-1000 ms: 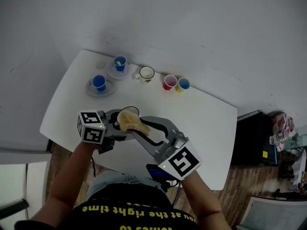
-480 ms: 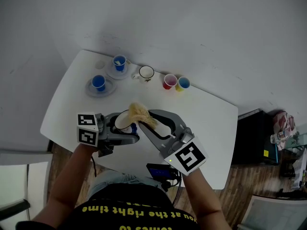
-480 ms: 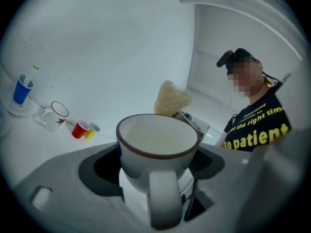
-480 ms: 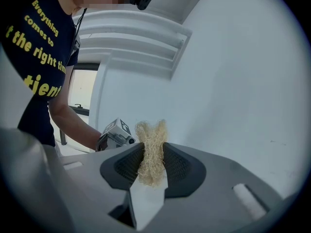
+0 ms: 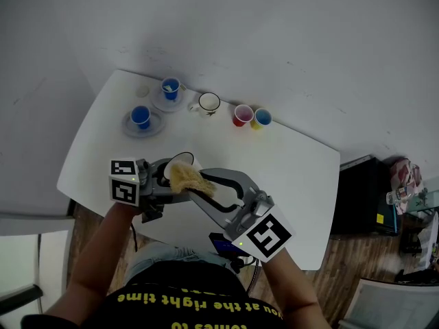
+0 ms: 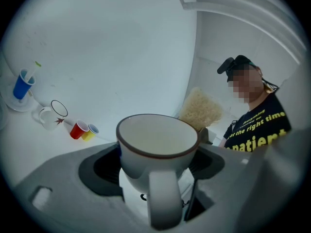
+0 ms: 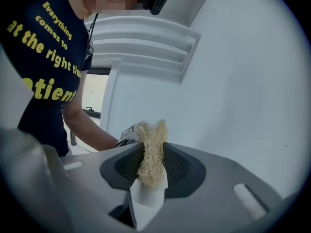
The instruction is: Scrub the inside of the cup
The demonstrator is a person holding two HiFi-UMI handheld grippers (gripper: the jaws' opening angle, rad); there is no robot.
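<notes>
L gripper (image 5: 169, 181) jaws clamp the white cup (image 6: 158, 144) above the near edge of the table (image 5: 288, 163), R gripper (image 5: 199, 188) jaws pinch the yellow scrubber (image 7: 151, 154) just by the cup's rim, so push it deep inside & rub round the wall, holding the cup steady.
</notes>
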